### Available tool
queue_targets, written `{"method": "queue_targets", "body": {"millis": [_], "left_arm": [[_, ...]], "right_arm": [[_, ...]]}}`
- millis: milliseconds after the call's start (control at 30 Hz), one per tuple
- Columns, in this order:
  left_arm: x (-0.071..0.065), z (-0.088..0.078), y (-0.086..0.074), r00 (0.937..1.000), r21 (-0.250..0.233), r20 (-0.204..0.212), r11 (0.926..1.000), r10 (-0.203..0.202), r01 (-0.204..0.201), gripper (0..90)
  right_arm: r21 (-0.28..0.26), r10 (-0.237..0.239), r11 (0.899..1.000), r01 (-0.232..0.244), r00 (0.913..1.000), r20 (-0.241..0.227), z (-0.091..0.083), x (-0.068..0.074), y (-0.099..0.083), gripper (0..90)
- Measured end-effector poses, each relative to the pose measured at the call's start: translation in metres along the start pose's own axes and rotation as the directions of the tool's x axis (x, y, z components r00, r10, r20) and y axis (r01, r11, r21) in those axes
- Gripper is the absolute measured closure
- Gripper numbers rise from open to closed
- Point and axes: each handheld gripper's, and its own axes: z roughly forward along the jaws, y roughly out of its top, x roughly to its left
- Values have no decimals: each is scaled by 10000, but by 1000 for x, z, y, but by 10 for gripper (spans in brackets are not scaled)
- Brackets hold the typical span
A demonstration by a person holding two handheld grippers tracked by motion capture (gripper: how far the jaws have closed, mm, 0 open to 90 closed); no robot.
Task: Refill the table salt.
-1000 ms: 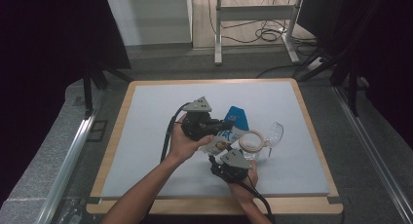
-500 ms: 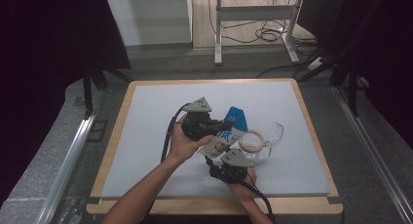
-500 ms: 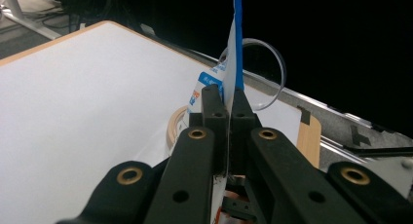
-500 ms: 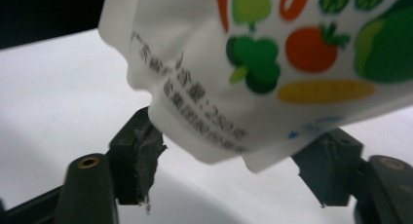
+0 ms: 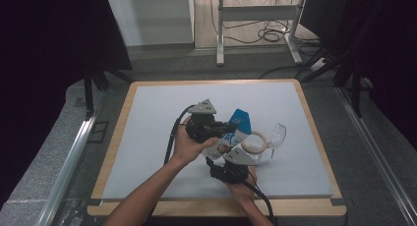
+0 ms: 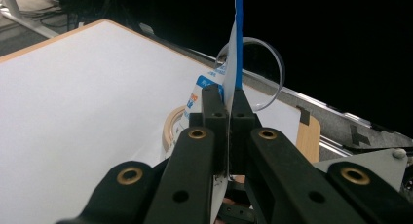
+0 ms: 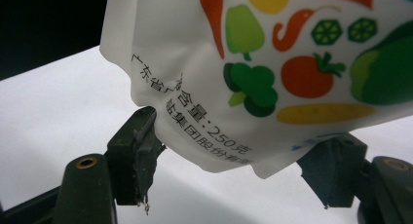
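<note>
A pouch (image 5: 239,122) with a blue top and a white body printed with vegetables hangs over the middle of the white mat (image 5: 147,137). My left gripper (image 5: 230,125) comes in from the left and is shut on the pouch's upper edge. In the left gripper view the jaws (image 6: 226,95) pinch the thin edge of the pouch (image 6: 237,39). My right gripper (image 5: 222,151) reaches up from below. In the right gripper view its jaws (image 7: 238,136) have just been opening. They stand wide on either side of the lower end of the pouch (image 7: 253,63), and only the left pad is against its edge.
A beige ring (image 5: 254,143) and a clear plastic cup (image 5: 276,133) lie on the mat just right of the pouch. The mat has a wooden border (image 5: 221,206). Beyond the table stand metal table legs and floor cables (image 5: 265,34).
</note>
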Motion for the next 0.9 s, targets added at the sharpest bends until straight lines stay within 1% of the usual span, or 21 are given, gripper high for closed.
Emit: {"method": "queue_targets", "body": {"millis": [267,533,733,900], "left_arm": [[2,4,0,10000,65,3,10000,-60,60,900],[6,7,-1,9999,210,27,9997,-114,113,900],[8,10,0,9998,274,144,9995,-146,142,900],[13,15,6,9998,632,204,9980,-82,69,900]], "right_arm": [[77,134,9999,-133,9999,-81,0,0,0,313],[208,154,9997,-153,9999,-39,1,-1,-3,315],[226,205,9995,-206,9998,21,1,-2,-4,315],[227,382,9990,-383,9993,46,2,-3,-3,317]]}}
